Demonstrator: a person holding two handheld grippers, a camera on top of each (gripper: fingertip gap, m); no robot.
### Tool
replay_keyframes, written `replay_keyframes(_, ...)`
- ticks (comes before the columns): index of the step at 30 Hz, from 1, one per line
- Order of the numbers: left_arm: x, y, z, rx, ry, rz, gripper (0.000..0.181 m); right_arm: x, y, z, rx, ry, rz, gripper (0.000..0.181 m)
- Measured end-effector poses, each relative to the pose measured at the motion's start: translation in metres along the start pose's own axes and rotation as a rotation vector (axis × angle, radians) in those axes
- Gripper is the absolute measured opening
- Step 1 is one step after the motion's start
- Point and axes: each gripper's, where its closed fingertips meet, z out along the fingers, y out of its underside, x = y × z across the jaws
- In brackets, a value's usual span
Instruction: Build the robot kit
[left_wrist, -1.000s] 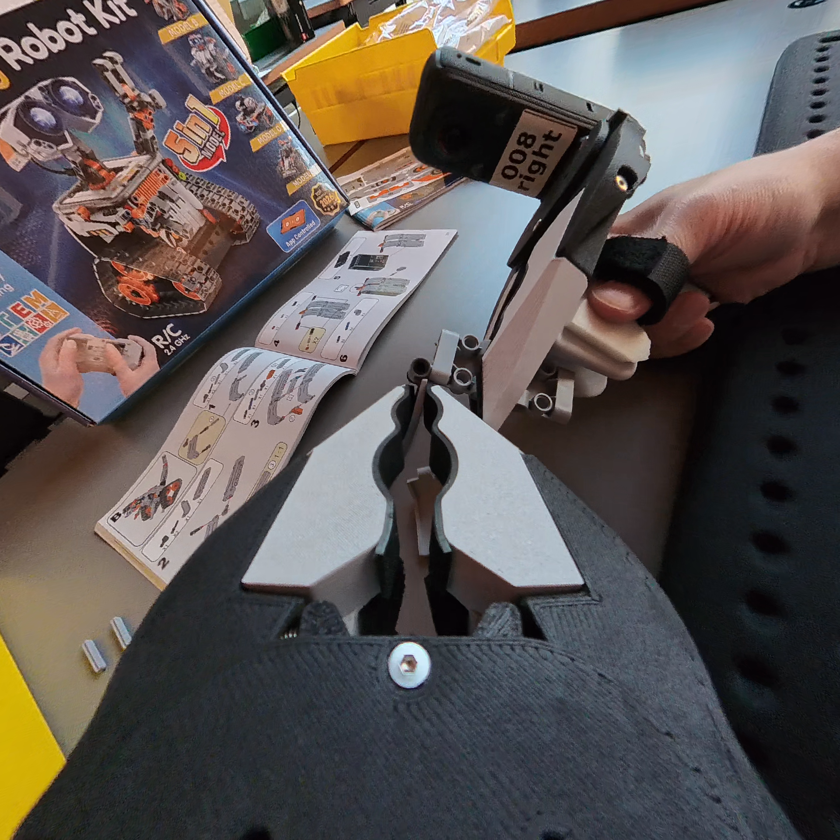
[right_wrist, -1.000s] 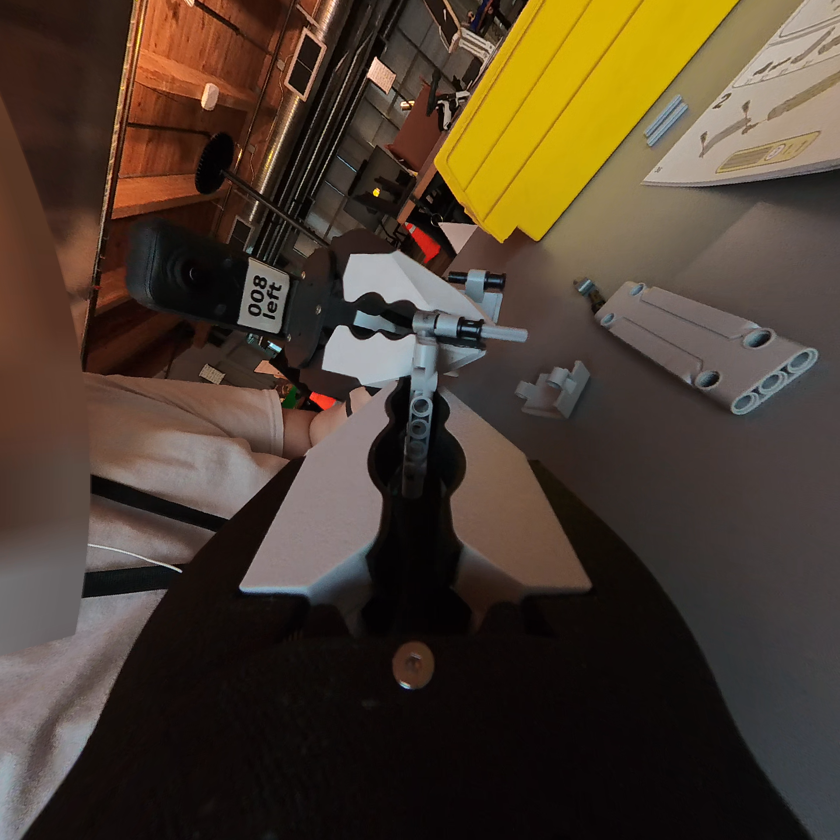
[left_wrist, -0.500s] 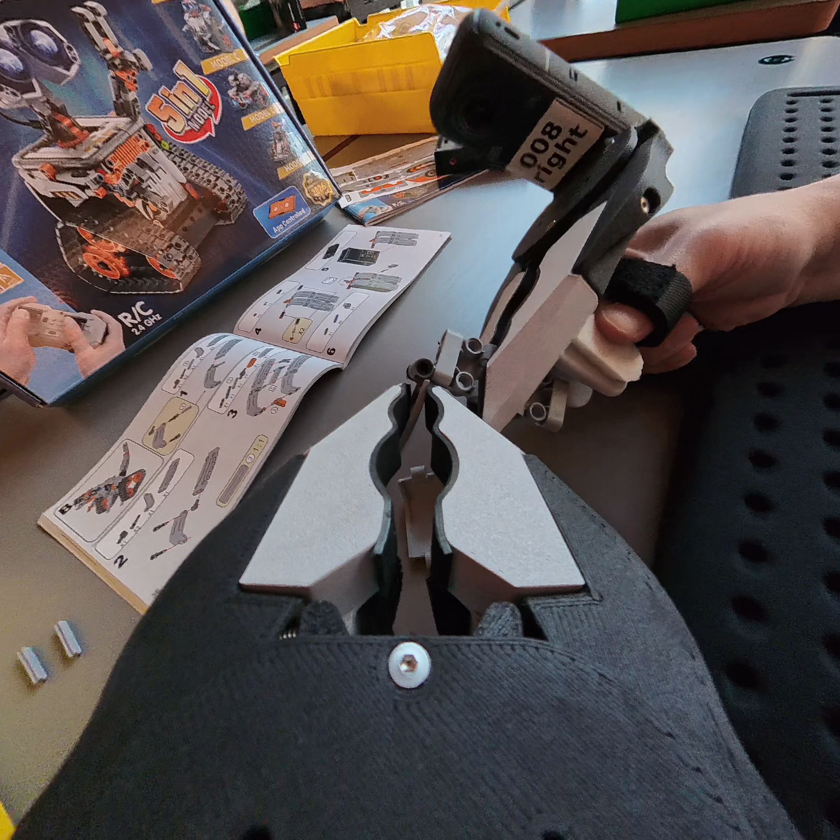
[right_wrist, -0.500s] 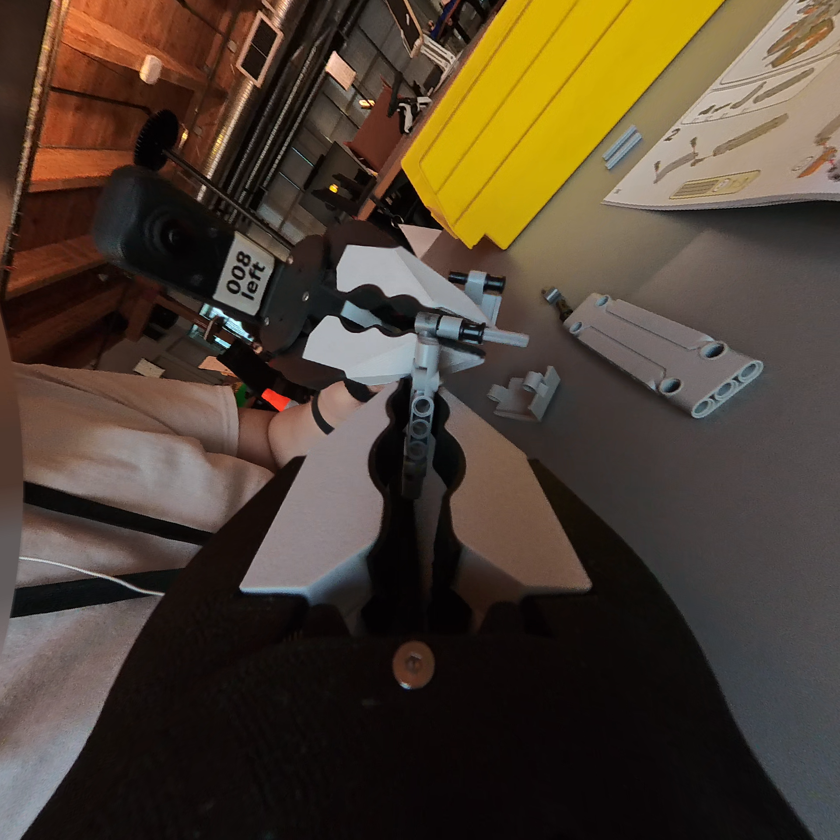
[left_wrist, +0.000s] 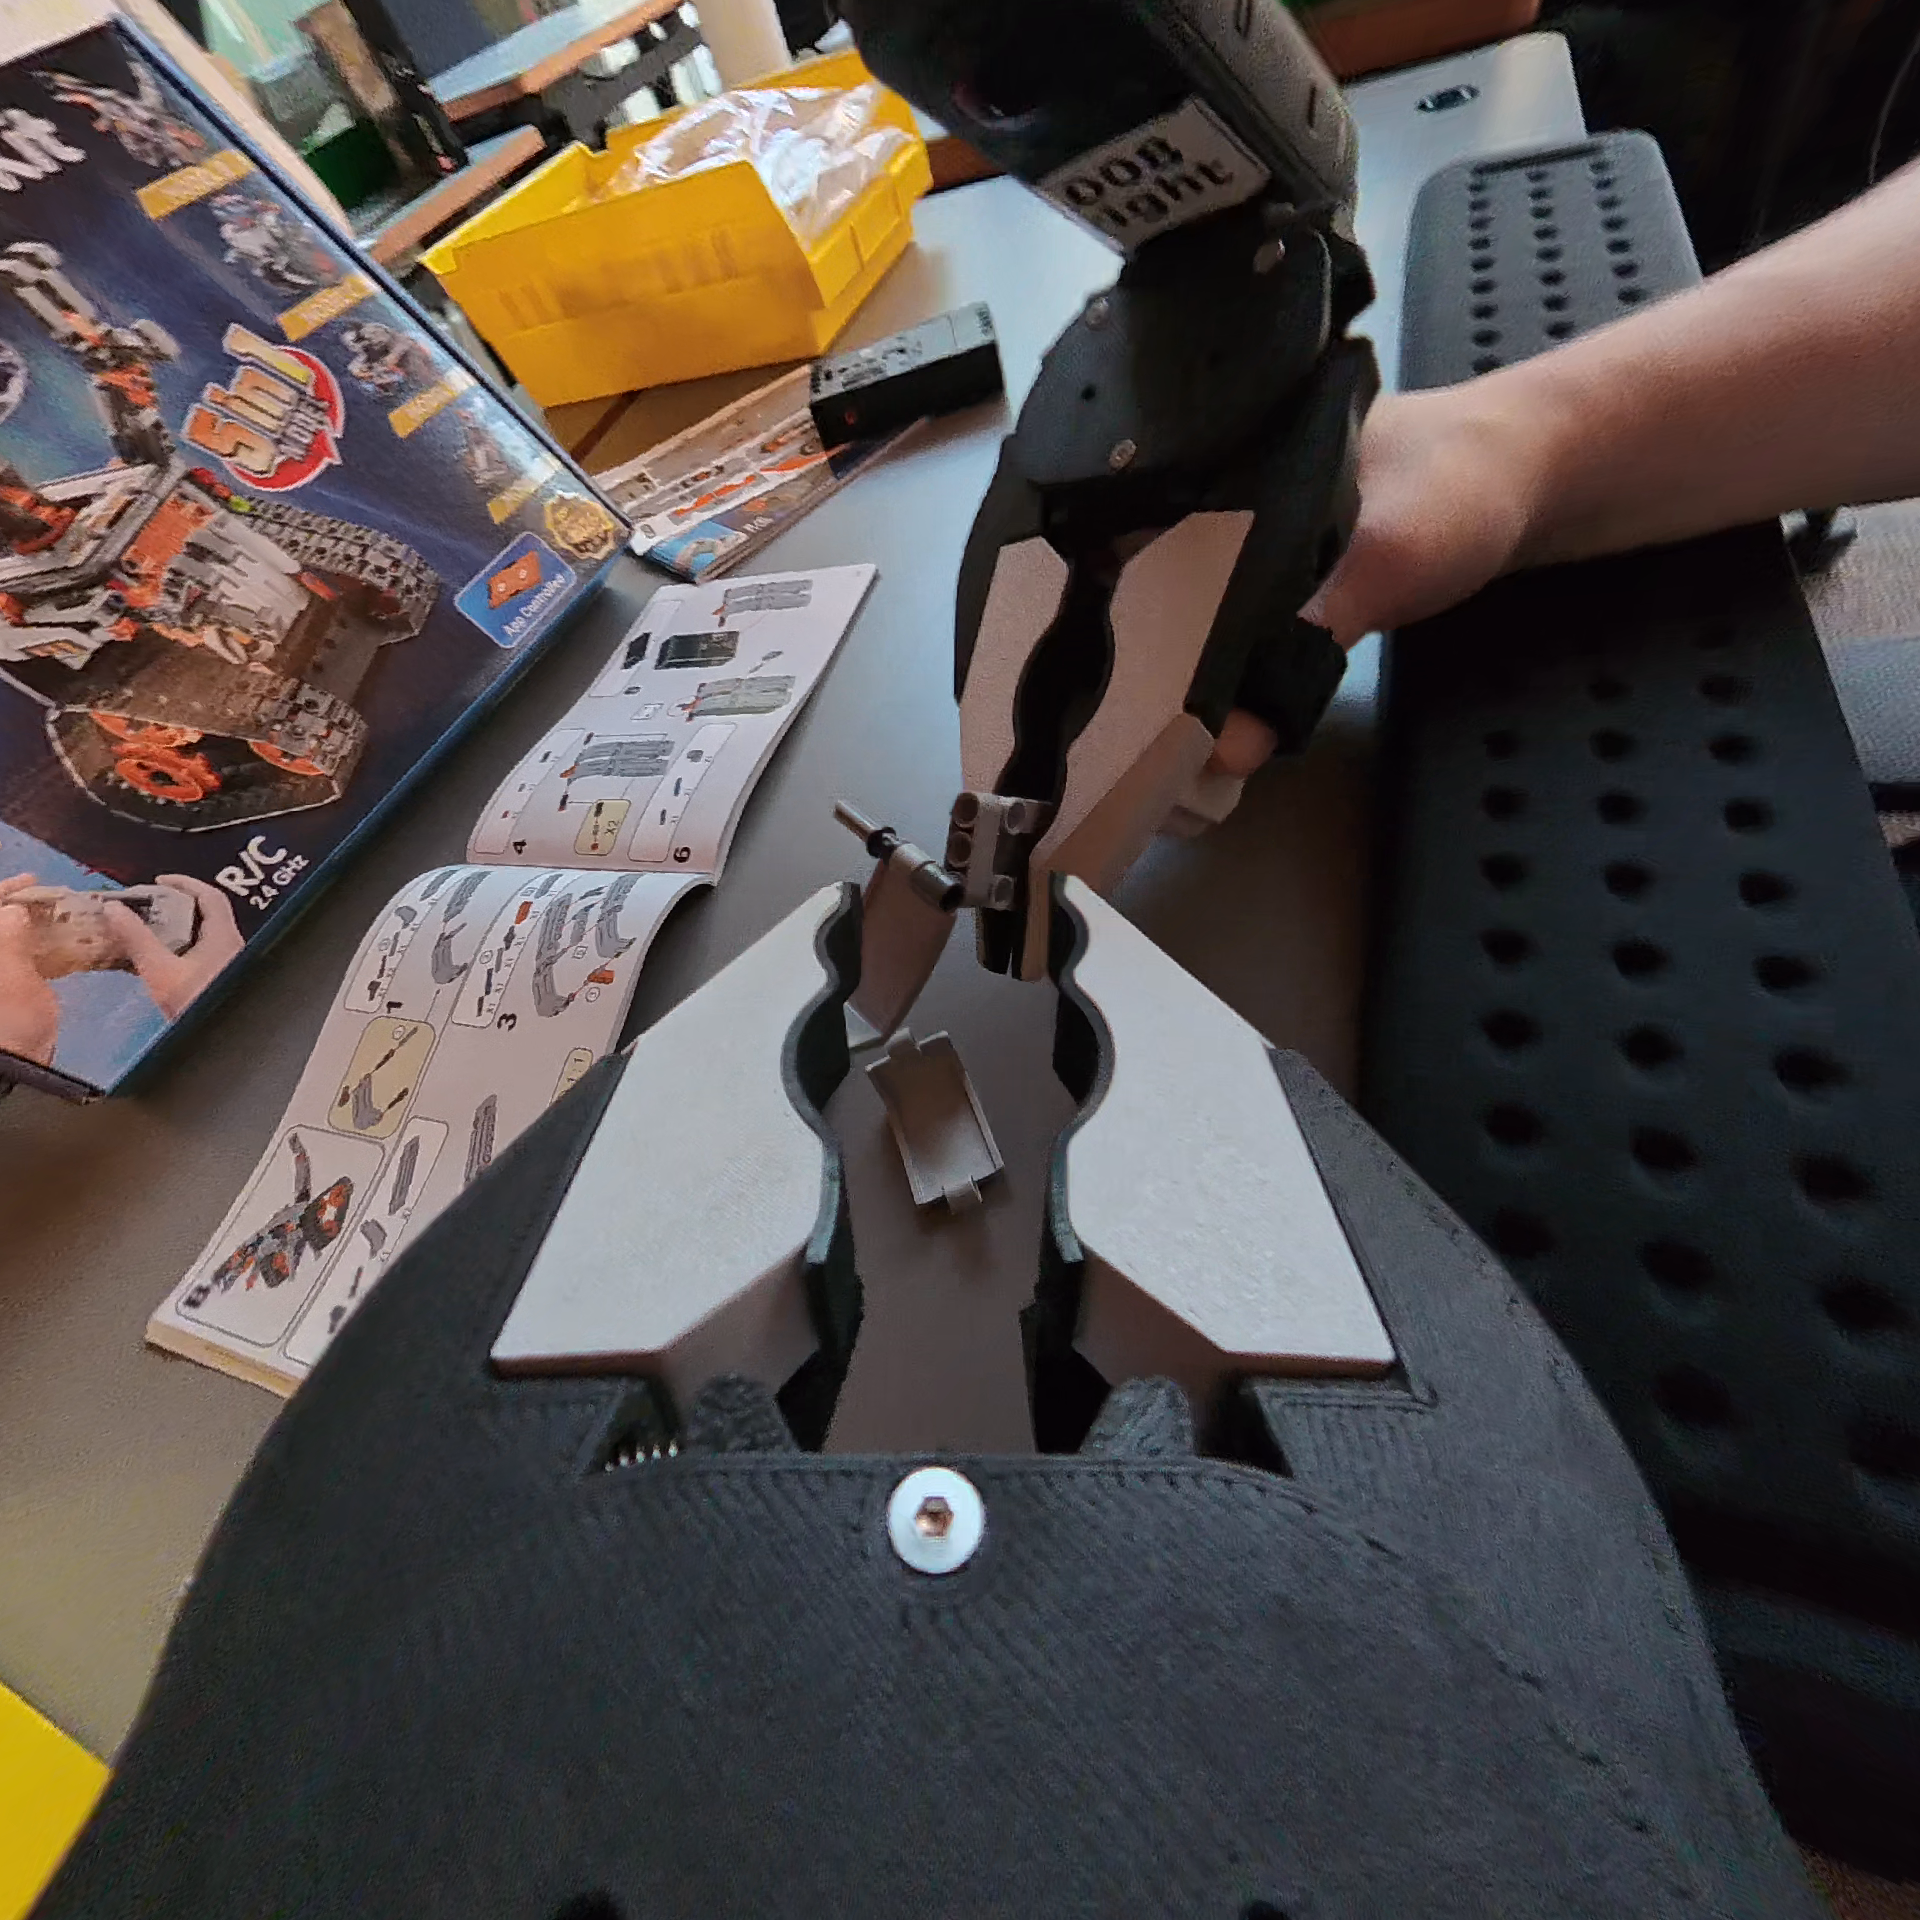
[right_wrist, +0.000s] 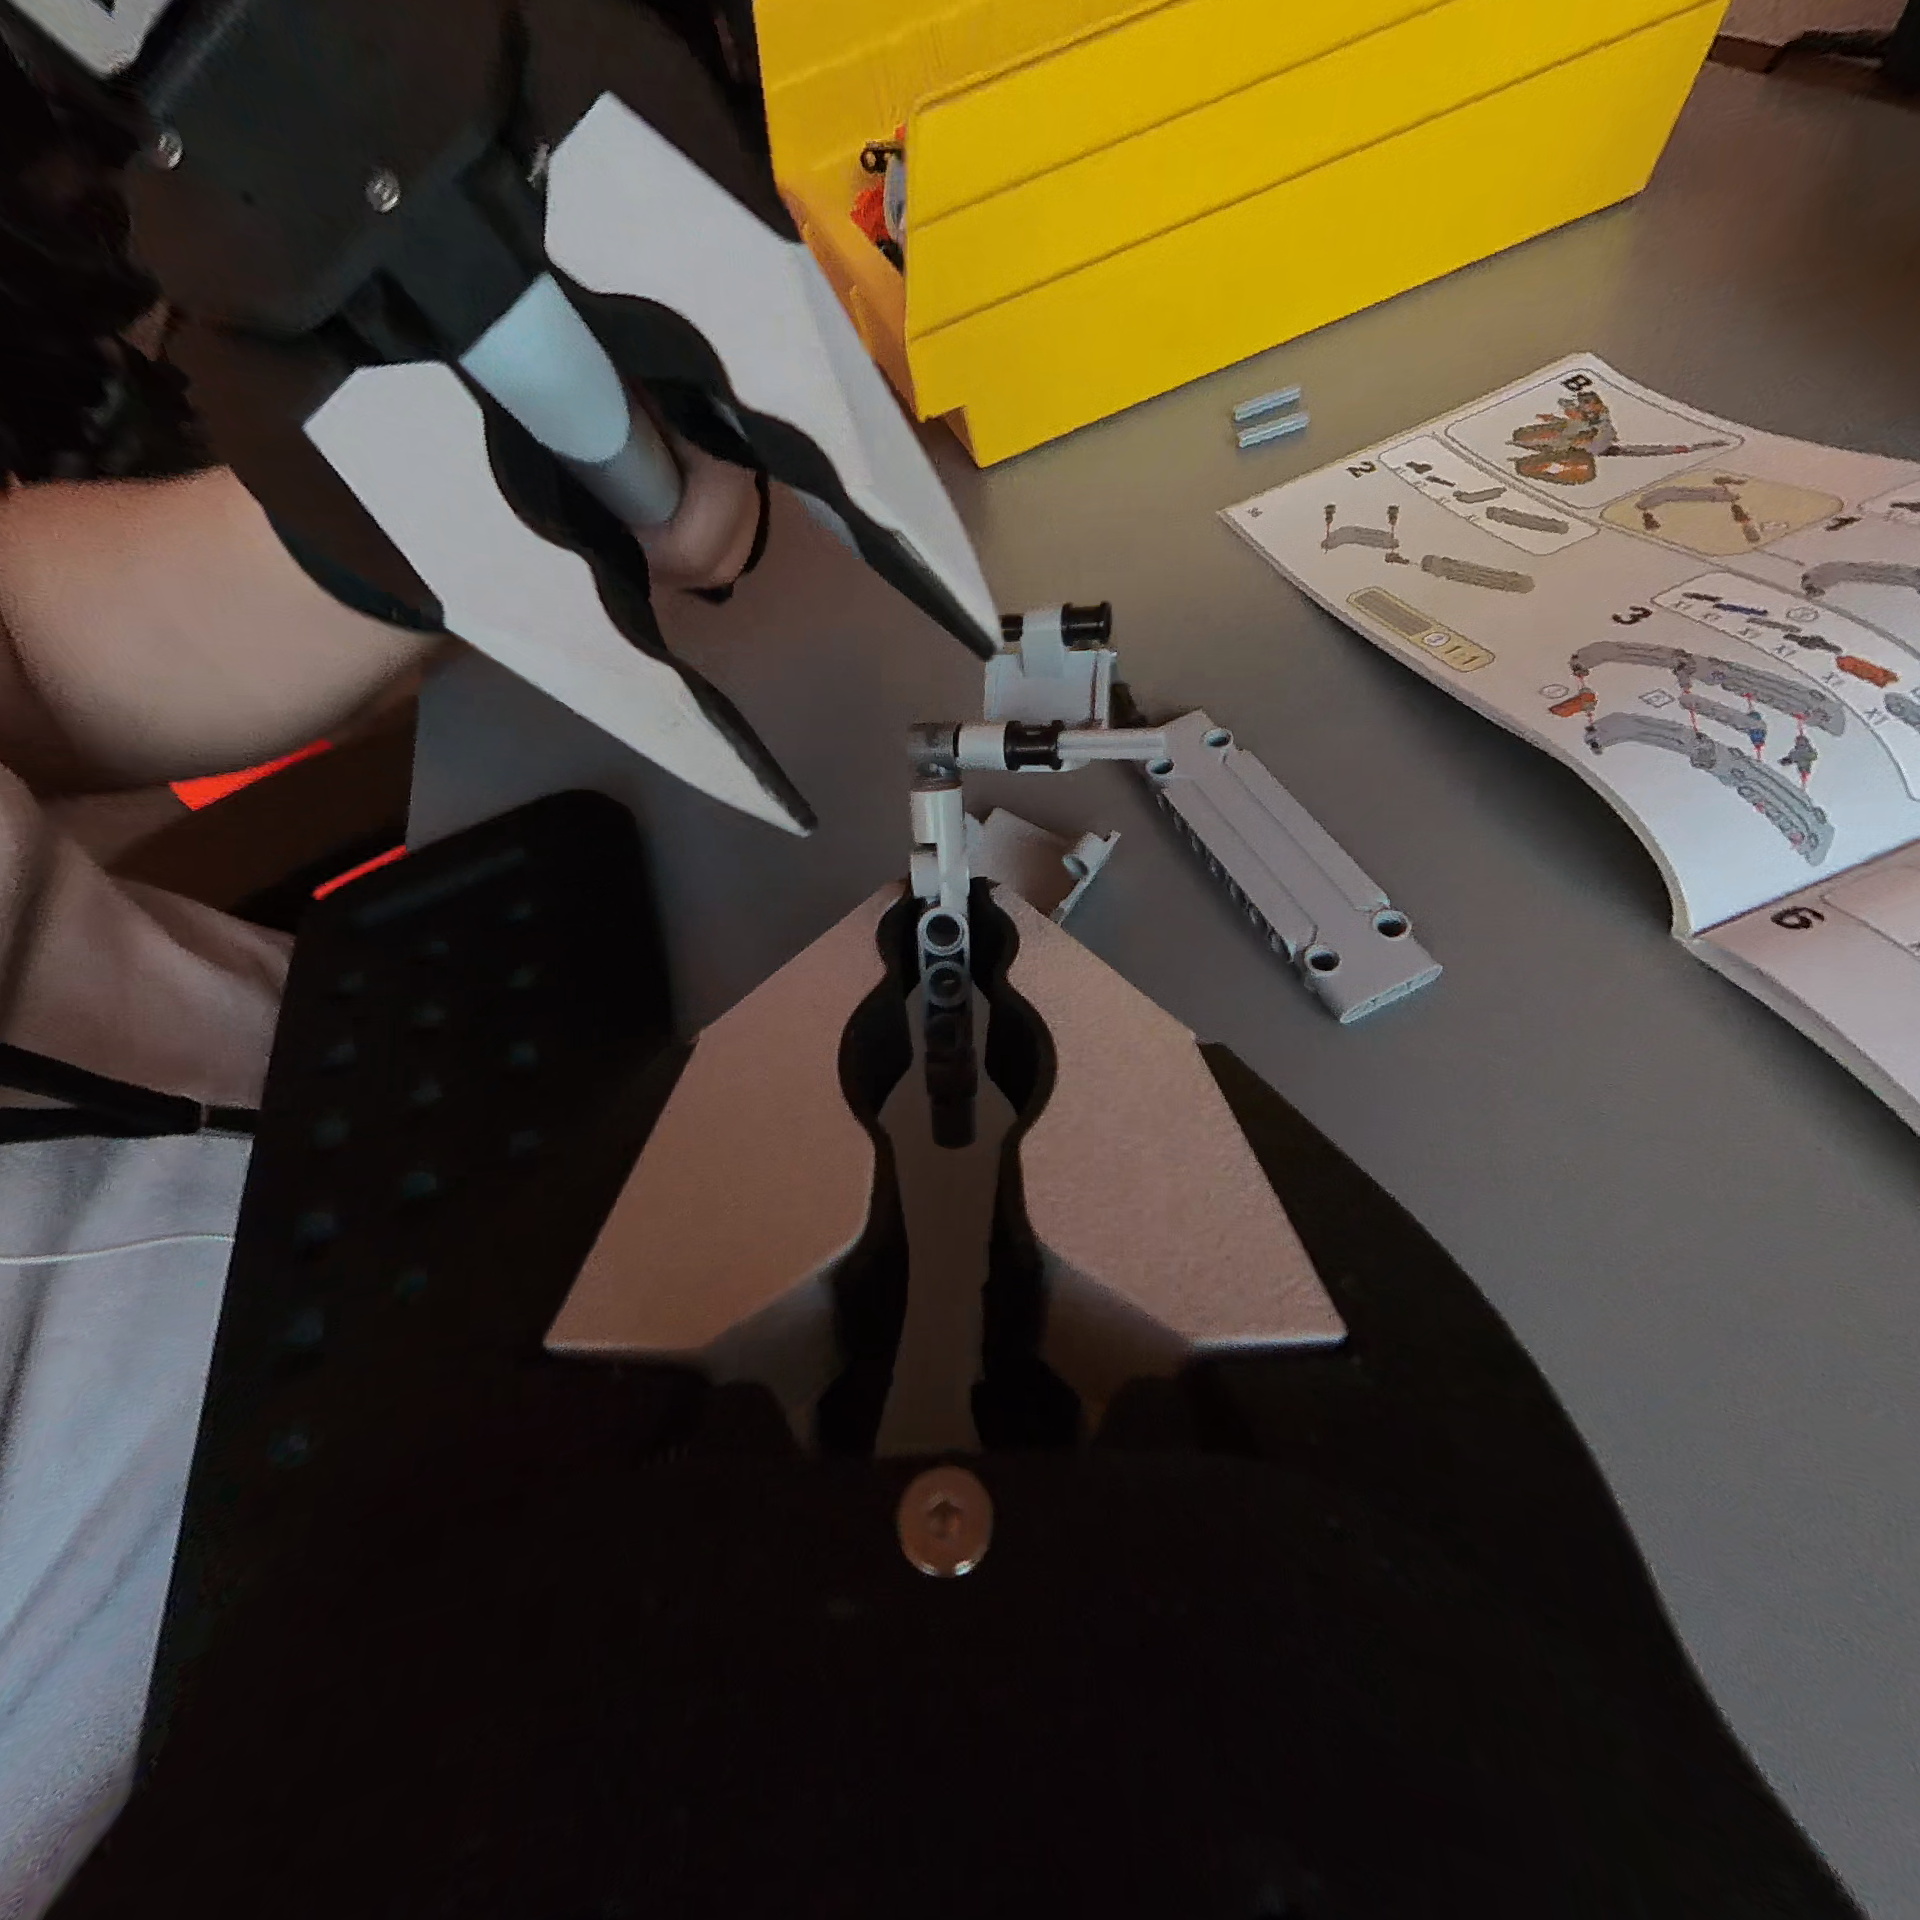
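Note:
My right gripper (right_wrist: 945, 904) is shut on a grey holed beam (right_wrist: 943, 966) that stands up out of its jaws. The beam carries an elbow and a cross pin with a black collar (right_wrist: 1023, 744). In the left wrist view the right gripper (left_wrist: 1023, 831) hangs tips-down with the same small assembly (left_wrist: 982, 847). My left gripper (left_wrist: 956, 904) is open and empty, its tips just short of that assembly. A small grey bracket (left_wrist: 935, 1132) lies on the table between its jaws. The left gripper (right_wrist: 894, 732) also shows open in the right wrist view.
A long grey panel (right_wrist: 1278, 873) and a small grey part with a black pin (right_wrist: 1049, 649) lie on the dark table (right_wrist: 1558, 1195). An open instruction booklet (left_wrist: 582, 935), a blue kit box (left_wrist: 239, 540), yellow bins (right_wrist: 1247, 208) and a black perforated pad (left_wrist: 1662, 935) surround the spot. My left and right fingertips are right by each other.
My left gripper was shut at the assembly's top; now its jaws are wide apart and it has let go. The right gripper has swung more upright, still holding the beam.

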Motion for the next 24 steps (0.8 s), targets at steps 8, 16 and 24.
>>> replay_keyframes(8,0.017,0.012,0.0,-0.161,0.223,0.25,0.062,-0.02,0.015,0.005,-0.101,-0.024,-0.307,0.006)
replay_keyframes(16,0.029,0.033,0.004,-0.296,0.375,0.389,0.046,-0.028,0.023,0.007,-0.136,-0.055,-0.389,0.006)
replay_keyframes(24,0.039,0.036,0.008,-0.293,0.394,0.45,0.042,-0.035,0.037,0.011,-0.206,-0.123,-0.364,0.007)
